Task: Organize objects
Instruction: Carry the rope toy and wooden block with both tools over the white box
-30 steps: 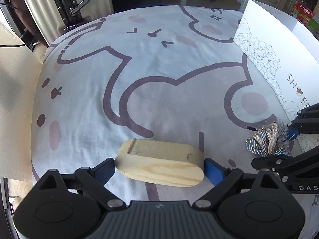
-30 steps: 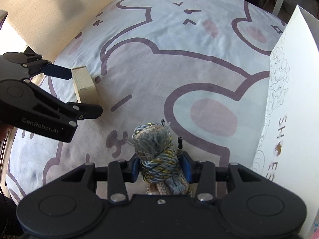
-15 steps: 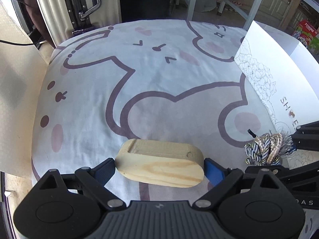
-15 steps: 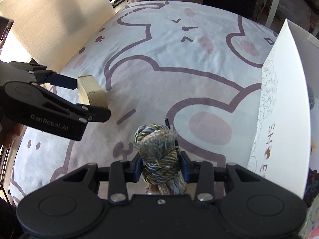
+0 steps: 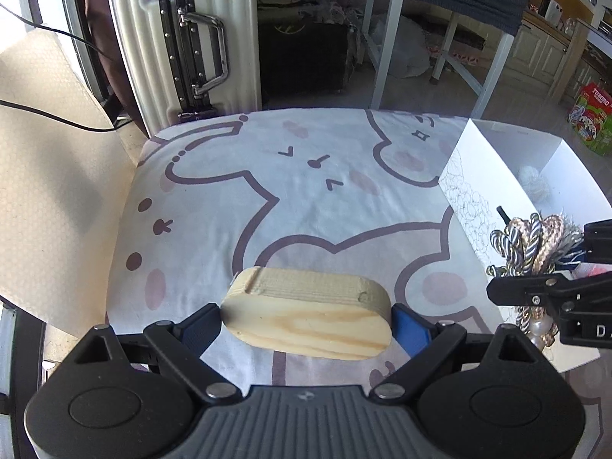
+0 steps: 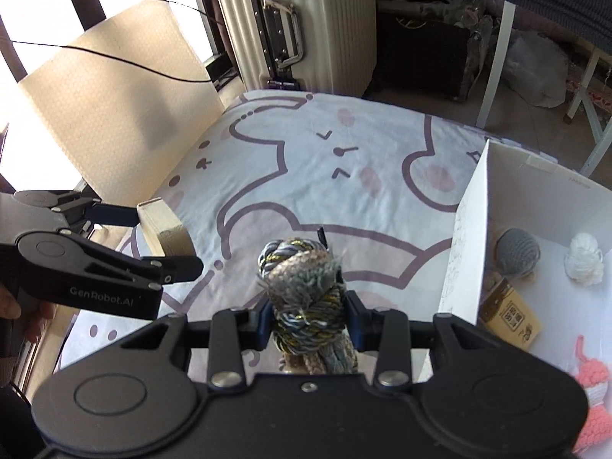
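Observation:
My left gripper [image 5: 306, 321] is shut on a rounded wooden block [image 5: 306, 315], held above the cartoon-print cushion [image 5: 290, 199]. The block also shows in the right wrist view [image 6: 162, 227], with the left gripper [image 6: 153, 239] at the far left. My right gripper [image 6: 308, 319] is shut on a knotted rope bundle [image 6: 304, 287] of grey, blue and gold cord. The bundle shows in the left wrist view [image 5: 535, 244] at the right, beside the white box [image 5: 482, 176]. The box wall [image 6: 468, 244] stands just right of the right gripper.
The white box holds a grey yarn ball [image 6: 516, 252], a white yarn ball [image 6: 583, 258], a small cardboard carton [image 6: 510, 317] and a pink knitted toy [image 6: 593, 394]. A cream suitcase [image 5: 179, 34] stands beyond the cushion. A beige cardboard sheet [image 5: 49, 176] lies at the left.
Both grippers have risen with their objects, so the cushion looks farther away. The box interior and the room behind have come into view.

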